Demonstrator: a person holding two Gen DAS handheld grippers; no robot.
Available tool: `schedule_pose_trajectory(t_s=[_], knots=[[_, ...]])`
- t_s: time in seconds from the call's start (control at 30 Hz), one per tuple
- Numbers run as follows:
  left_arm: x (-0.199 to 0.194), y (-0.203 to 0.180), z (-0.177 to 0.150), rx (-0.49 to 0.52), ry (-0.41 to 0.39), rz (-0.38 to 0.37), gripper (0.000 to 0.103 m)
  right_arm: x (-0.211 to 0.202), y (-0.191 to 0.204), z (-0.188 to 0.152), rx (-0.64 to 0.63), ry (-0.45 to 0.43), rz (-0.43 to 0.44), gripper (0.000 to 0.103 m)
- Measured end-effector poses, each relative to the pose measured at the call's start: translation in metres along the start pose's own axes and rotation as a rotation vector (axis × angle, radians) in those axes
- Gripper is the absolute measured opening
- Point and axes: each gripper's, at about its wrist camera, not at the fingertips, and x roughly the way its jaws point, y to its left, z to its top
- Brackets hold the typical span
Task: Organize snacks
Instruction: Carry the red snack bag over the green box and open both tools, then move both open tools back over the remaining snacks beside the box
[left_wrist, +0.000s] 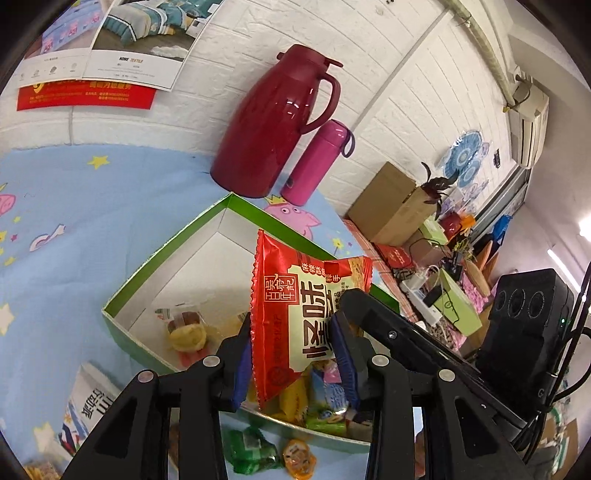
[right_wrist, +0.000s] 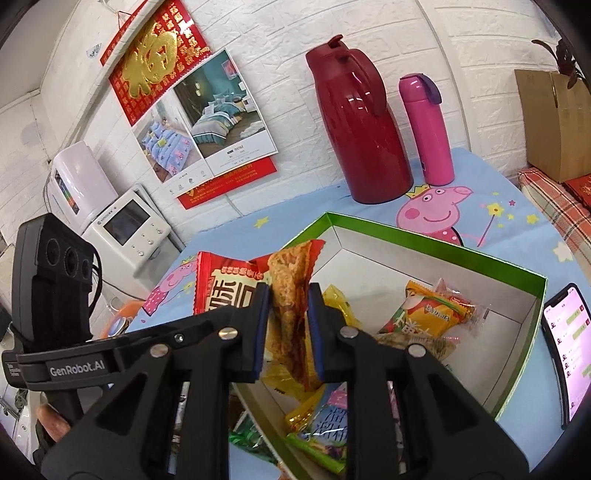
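My left gripper (left_wrist: 291, 354) is shut on a red snack packet (left_wrist: 295, 295) with a cream label, held upright over the near part of a green-rimmed box (left_wrist: 166, 258). My right gripper (right_wrist: 288, 321) is shut on a clear packet of brown crispy snack (right_wrist: 291, 295), over the same box (right_wrist: 443, 251). The two grippers are close together, and the red packet (right_wrist: 225, 284) shows just left of the right gripper's fingers. Several wrapped snacks (right_wrist: 428, 310) lie inside the box, and more snacks (left_wrist: 321, 402) sit under the left gripper.
A dark red thermos jug (left_wrist: 280, 122) and a pink bottle (left_wrist: 317, 162) stand behind the box by the wall. A lit phone (right_wrist: 565, 347) lies right of the box. Loose packets (left_wrist: 251, 450) and a white-blue pack (left_wrist: 88, 406) lie on the blue cartoon cloth (left_wrist: 74, 221).
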Motion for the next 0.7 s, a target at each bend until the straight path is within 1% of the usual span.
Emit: schedule_pose_trajectory(t_s=[0.03,0.07,0.1,0.13,0.17,0.2,0.3,0.43,0.7], knots=[[0.004,0.002,0.001,0.0,0.004,0.019,0.062,0.004,-0.004,0.0,0.004,0.0,-0.015,0.036],[0.008,0.005,0.001,-0.01,0.01,0.038,0.072,0.006,-0.008,-0.001,0.009,0.005,-0.033,0.048],[0.009,0.01,0.0,-0.031,-0.002,0.041,0.084,0.008,-0.012,-0.001,0.014,0.014,-0.062,0.063],[0.008,0.014,-0.002,-0.052,-0.018,0.039,0.085,0.007,-0.016,-0.001,0.025,0.019,-0.075,0.066],[0.007,0.018,-0.003,-0.071,-0.026,0.038,0.085,0.004,-0.019,0.001,0.036,0.01,-0.065,0.067],[0.008,0.021,-0.003,-0.077,-0.022,0.039,0.086,0.001,-0.021,0.002,0.044,0.0,-0.058,0.069],[0.006,0.025,-0.007,-0.079,-0.016,0.057,0.086,-0.009,-0.022,0.004,0.053,-0.03,-0.075,0.078],[-0.008,0.022,-0.015,-0.062,-0.019,0.066,0.086,-0.019,-0.014,0.004,0.056,-0.036,-0.057,0.08],[-0.062,0.006,-0.035,-0.031,-0.055,0.083,0.086,-0.046,0.026,-0.003,-0.01,-0.043,-0.035,0.083]])
